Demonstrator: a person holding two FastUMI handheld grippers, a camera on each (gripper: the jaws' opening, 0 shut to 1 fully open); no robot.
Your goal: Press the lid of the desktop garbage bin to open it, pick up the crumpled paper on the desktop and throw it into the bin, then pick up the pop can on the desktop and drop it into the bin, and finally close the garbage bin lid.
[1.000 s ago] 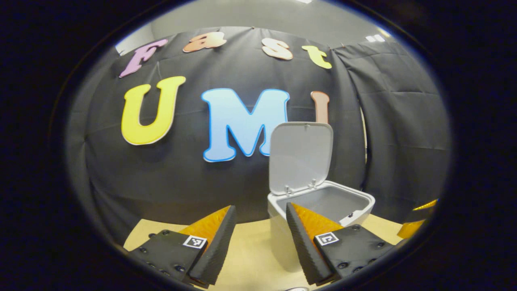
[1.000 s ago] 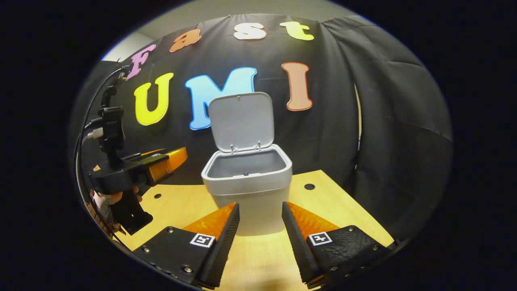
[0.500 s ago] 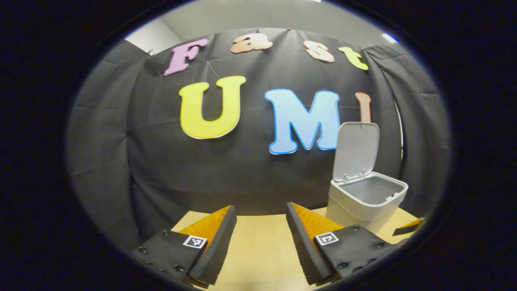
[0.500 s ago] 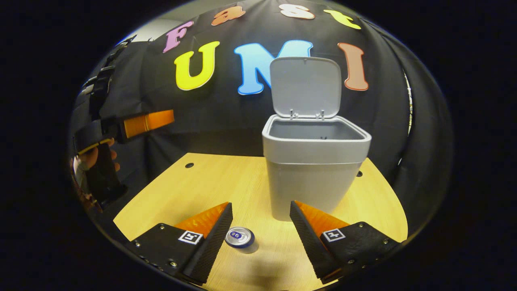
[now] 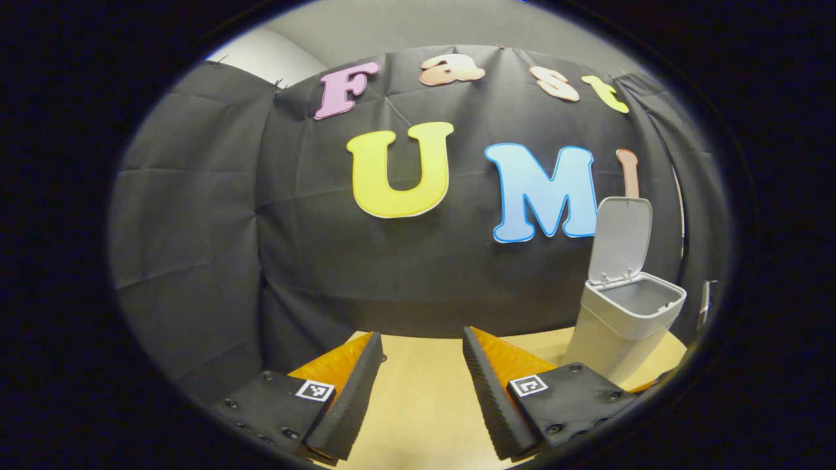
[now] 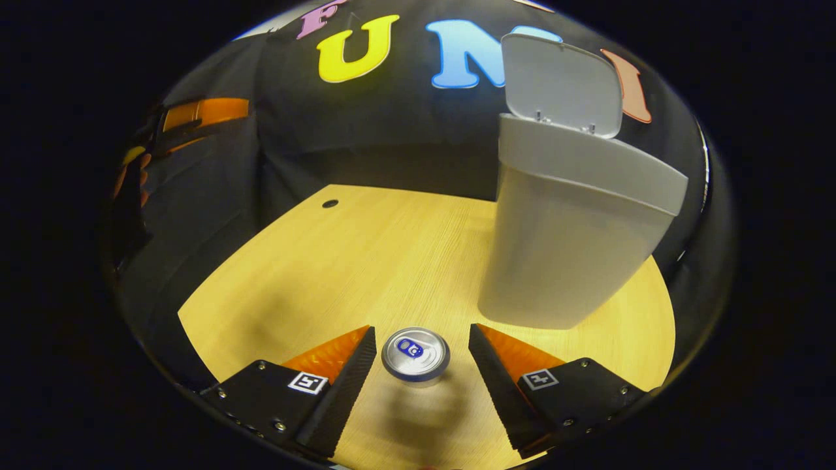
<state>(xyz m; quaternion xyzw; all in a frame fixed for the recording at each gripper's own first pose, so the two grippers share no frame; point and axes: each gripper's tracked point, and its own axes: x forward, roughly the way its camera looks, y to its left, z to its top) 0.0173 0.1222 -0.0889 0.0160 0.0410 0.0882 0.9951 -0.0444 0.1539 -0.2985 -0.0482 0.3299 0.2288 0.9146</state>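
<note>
Right gripper view shows the right claw (image 6: 422, 352) spread wide above the upright pop can (image 6: 415, 353) on the bench (image 6: 366, 254), not touching it. The bin (image 6: 568, 222) stands near, lid (image 6: 562, 85) raised. The left claw (image 5: 422, 365) is spread apart and empty.

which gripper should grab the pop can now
Right. The right gripper hangs open over the upright pop can, which sits between its fingers. The left gripper points at the booth wall, off to the bin's side.

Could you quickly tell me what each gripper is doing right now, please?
Left gripper: open, holding nothing.
Right gripper: open, straddling the pop can, not gripping it.
</note>
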